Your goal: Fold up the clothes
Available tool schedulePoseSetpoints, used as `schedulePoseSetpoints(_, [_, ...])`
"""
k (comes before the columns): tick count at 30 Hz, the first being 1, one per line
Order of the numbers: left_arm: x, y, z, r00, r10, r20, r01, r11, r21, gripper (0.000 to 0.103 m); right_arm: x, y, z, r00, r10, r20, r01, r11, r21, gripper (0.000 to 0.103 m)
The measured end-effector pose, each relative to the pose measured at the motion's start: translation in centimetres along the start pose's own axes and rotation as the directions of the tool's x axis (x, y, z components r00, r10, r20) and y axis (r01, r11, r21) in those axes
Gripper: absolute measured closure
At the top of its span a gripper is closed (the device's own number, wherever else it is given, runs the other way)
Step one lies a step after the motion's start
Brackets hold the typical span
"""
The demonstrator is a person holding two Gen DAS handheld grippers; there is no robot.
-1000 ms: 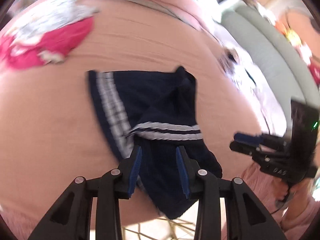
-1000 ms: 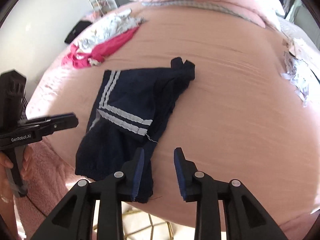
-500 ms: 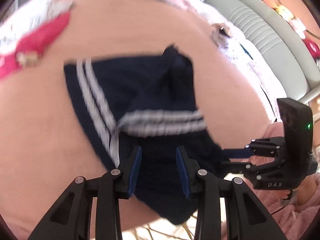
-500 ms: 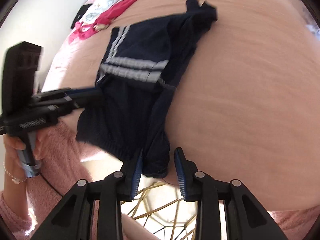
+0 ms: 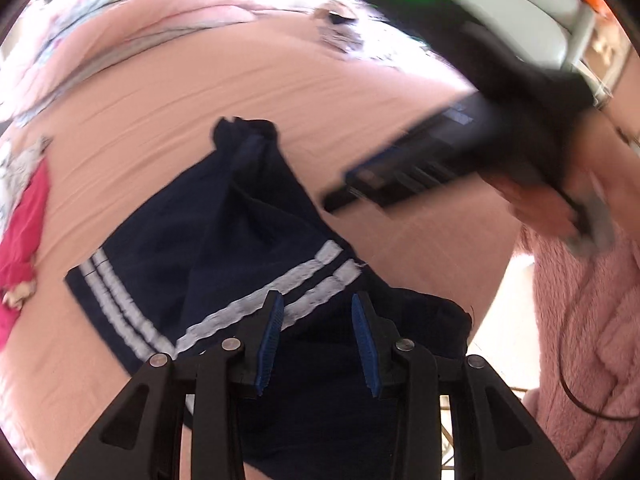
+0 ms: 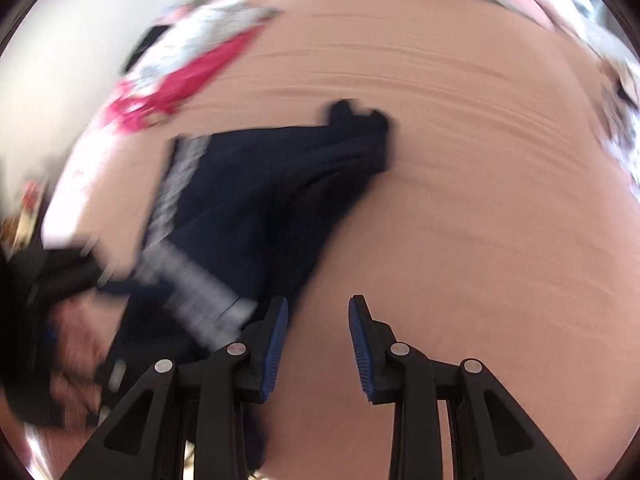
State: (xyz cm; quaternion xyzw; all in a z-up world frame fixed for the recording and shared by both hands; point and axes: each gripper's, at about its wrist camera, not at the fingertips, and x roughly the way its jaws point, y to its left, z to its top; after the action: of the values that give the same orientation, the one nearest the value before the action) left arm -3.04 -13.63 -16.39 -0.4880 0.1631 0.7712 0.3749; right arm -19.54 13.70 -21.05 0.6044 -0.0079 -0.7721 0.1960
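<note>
A navy garment (image 5: 240,240) with double white stripes lies crumpled on the pink bed (image 5: 360,92), its lower part hanging over the near edge. My left gripper (image 5: 317,300) hovers open just above the cloth below the stripes, and nothing is pinched. In the right wrist view the same garment (image 6: 280,192) is blurred. My right gripper (image 6: 318,302) stands open over bare pink sheet (image 6: 460,200), just right of the garment's edge. From the left wrist view the right gripper (image 5: 348,188) is a blur above the sheet at upper right. The left gripper (image 6: 80,268) blurs at the left edge.
A red and patterned pile of clothes (image 6: 188,76) lies at the bed's far left, also seen as red cloth (image 5: 24,224). A white patterned cloth (image 5: 344,36) lies at the far right. A fuzzy pink sleeve (image 5: 580,340) fills the right side. Pink pillows (image 5: 160,20) lie at the back.
The left gripper rolled, so the garment now looks tilted. The right gripper moved from the hanging hem at the bed's edge onto the sheet beside the garment. Both stayed equally far apart.
</note>
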Motion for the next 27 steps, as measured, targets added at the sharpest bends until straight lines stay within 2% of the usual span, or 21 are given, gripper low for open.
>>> schedulePoseSetpoints(3, [0.8, 0.5, -0.3, 1.000, 0.012, -0.029, -0.012, 1.000, 0.014, 0.072, 1.2, -1.8, 2.0, 0.998, 0.070, -0.001, -0.070, 0.996, 0.063, 0.072])
schedulePoseSetpoints(4, [1.1, 0.8, -0.3, 0.999, 0.018, -0.038, -0.018, 1.000, 0.009, 0.075, 1.3, -2.0, 2.3, 0.997, 0.075, 0.002, -0.075, 0.995, 0.068, 0.072])
schedulePoseSetpoints(5, [1.1, 1.4, -0.4, 0.999, 0.009, -0.034, -0.010, 1.000, -0.012, 0.087, 1.3, -2.1, 2.6, 0.998, 0.070, 0.006, -0.070, 0.995, 0.066, 0.072])
schedulePoseSetpoints(6, [1.0, 1.9, -0.5, 1.000, 0.000, -0.027, -0.001, 0.999, -0.036, 0.093, 1.2, -2.0, 2.8, 0.998, 0.065, 0.012, -0.065, 0.996, 0.062, 0.072])
schedulePoseSetpoints(9, [-0.6, 4.1, -1.0, 0.999, -0.037, 0.039, 0.042, 0.989, -0.141, 0.097, 0.7, -1.7, 3.1, 0.999, 0.036, 0.025, -0.037, 0.999, 0.035, 0.072])
schedulePoseSetpoints(12, [-2.9, 6.7, -1.9, 0.992, -0.058, 0.111, 0.084, 0.968, -0.237, 0.097, 0.0, -0.8, 3.3, 0.999, 0.020, 0.046, -0.019, 0.999, -0.027, 0.072])
schedulePoseSetpoints(18, [-6.8, 13.0, -4.4, 0.972, -0.064, 0.226, 0.156, 0.895, -0.419, 0.098, 0.3, 1.3, 4.6, 0.998, -0.014, 0.055, 0.021, 0.991, -0.134, 0.072])
schedulePoseSetpoints(20, [-7.9, 14.9, -5.1, 0.971, -0.044, 0.235, 0.149, 0.879, -0.452, 0.098, 0.3, 0.9, 5.0, 0.999, -0.005, 0.053, 0.011, 0.992, -0.123, 0.072])
schedulePoseSetpoints(24, [-9.3, 17.7, -5.6, 0.970, -0.009, 0.241, 0.128, 0.866, -0.483, 0.098, 0.5, 0.9, 6.1, 0.997, 0.025, 0.067, -0.019, 0.996, -0.086, 0.072])
schedulePoseSetpoints(27, [-7.4, 19.3, -5.1, 0.976, 0.013, 0.219, 0.107, 0.843, -0.527, 0.098, 1.1, 0.9, 6.7, 0.998, 0.003, 0.056, 0.002, 0.996, -0.090, 0.072])
